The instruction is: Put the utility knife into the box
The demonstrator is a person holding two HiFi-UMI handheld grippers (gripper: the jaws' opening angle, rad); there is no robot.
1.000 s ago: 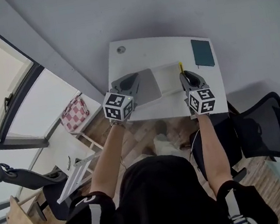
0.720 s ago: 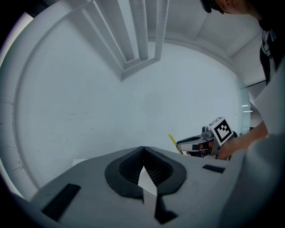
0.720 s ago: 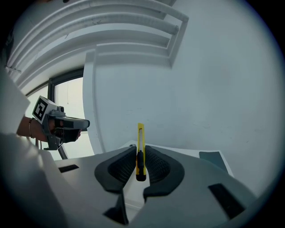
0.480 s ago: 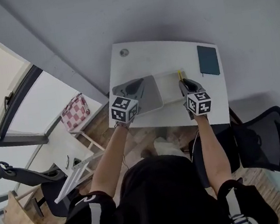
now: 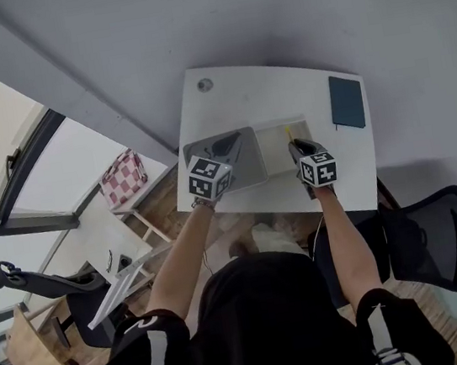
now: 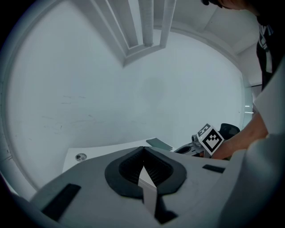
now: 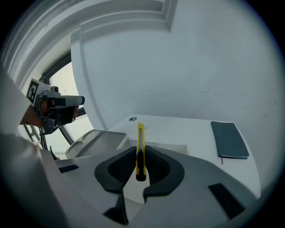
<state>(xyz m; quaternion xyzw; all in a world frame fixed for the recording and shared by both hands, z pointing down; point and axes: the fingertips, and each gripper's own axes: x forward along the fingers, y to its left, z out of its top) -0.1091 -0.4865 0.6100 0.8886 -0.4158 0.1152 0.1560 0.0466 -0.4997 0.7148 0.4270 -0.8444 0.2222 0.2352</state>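
Half done, by my reckoning: the right tool (image 7: 140, 148) grips the slim yellow utility knife (image 7: 140, 133) over the shallow white box (image 5: 275, 153) at frame centre. The left tool (image 6: 143, 149) pinches a thin grey lid (image 5: 248, 162). Lowering and release remain.

Utility knife (image 7: 140, 149): slim, yellow, black slider, gripped edge-on between the fingers (image 7: 119, 168) of the right gripper (image 7: 141, 156), tip pointing away, above the box (image 5: 279, 148), shallow, white, open, on the desk (image 5: 266, 95).
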